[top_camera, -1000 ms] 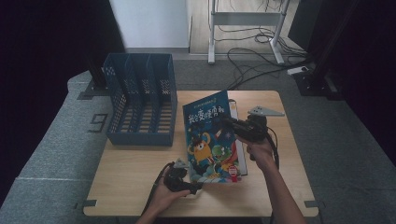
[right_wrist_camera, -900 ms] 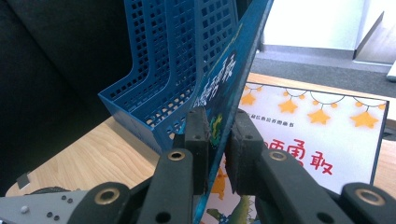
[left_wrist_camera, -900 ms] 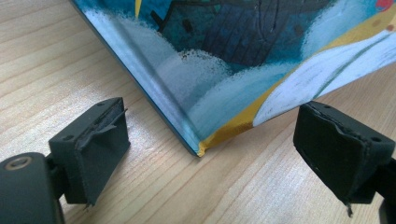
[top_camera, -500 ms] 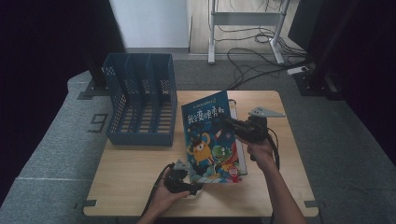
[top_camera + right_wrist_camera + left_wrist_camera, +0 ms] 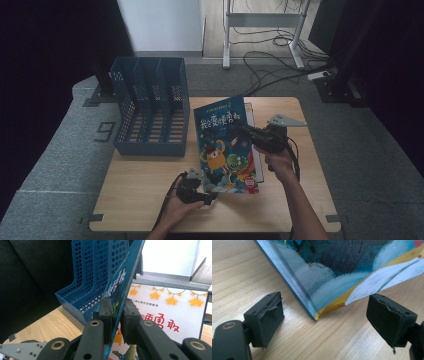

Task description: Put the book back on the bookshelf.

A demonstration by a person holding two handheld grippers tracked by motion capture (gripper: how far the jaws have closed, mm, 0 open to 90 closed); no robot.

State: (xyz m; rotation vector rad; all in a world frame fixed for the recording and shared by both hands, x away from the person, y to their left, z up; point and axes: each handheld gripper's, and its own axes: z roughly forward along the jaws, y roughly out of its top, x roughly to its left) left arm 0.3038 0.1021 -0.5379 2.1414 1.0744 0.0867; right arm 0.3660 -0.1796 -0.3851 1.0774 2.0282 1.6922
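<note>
A blue picture book point(image 5: 225, 145) with a cartoon cover stands tilted up on the wooden table point(image 5: 140, 190), its lower edge resting on the wood. My right gripper point(image 5: 245, 131) is shut on the book's right edge; in the right gripper view the pads point(image 5: 106, 312) clamp the cover point(image 5: 122, 282) from both sides. My left gripper point(image 5: 212, 197) sits at the book's lower left corner. In the left gripper view its jaws stand wide open point(image 5: 324, 317), one on each side of the book's corner point(image 5: 342, 270), without touching it.
A blue perforated file rack point(image 5: 150, 110) with three slots stands at the table's back left, also seen in the right gripper view point(image 5: 87, 290). A second book point(image 5: 170, 312), white with yellow stars, lies flat under the raised one. Cables run across the floor behind the table.
</note>
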